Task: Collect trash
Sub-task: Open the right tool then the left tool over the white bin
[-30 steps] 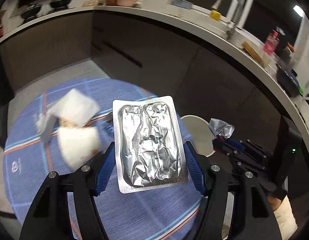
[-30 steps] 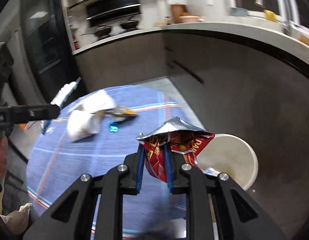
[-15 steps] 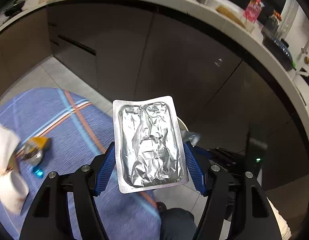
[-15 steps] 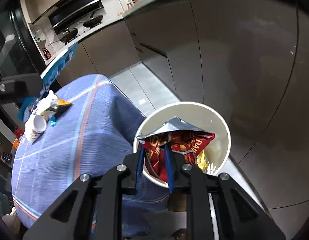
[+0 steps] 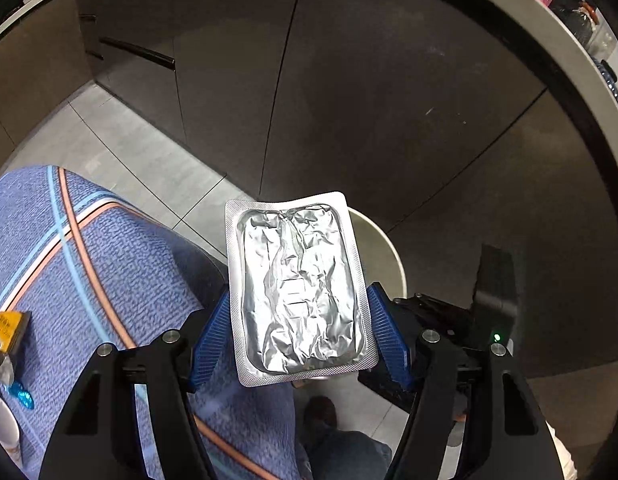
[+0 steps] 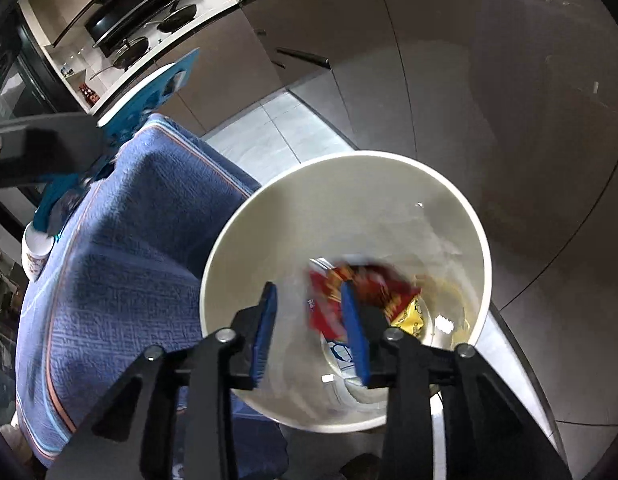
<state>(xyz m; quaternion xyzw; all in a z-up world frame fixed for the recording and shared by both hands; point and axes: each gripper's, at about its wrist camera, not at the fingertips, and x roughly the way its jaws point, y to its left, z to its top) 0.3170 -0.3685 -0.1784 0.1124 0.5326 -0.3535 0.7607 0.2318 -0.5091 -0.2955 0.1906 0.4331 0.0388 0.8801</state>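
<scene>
Left gripper (image 5: 299,334): blue-padded jaws clamped on the two long edges of a crinkled silver foil blister pack (image 5: 297,288), which stands upright between them, its top reaching toward 12 o'clock. Behind the pack, at 1 to 2 o'clock, a curved strip of the white bin (image 5: 391,256) rim shows; the right gripper's black body sits at 3 to 4 o'clock. At 9 o'clock, a blue tablecloth (image 5: 89,264) with orange and pale-blue stripes; on it at the far left edge, a yellow wrapper (image 5: 5,330), a small blue foil scrap (image 5: 23,396) and part of a white cup (image 5: 3,424). Dark cabinet fronts fill 10 to 2 o'clock. Right gripper (image 6: 309,330): jaws parted, nothing between the pads, poised above the open bin (image 6: 449,196). Red snack bag (image 6: 361,290): motion-blurred, inside the bin just past the right pad at 1 o'clock, clear of both fingers, above yellow and white litter on the bin floor. Bin stands on grey floor tiles just beside the draped tablecloth (image 6: 121,256) at 9 o'clock.
</scene>
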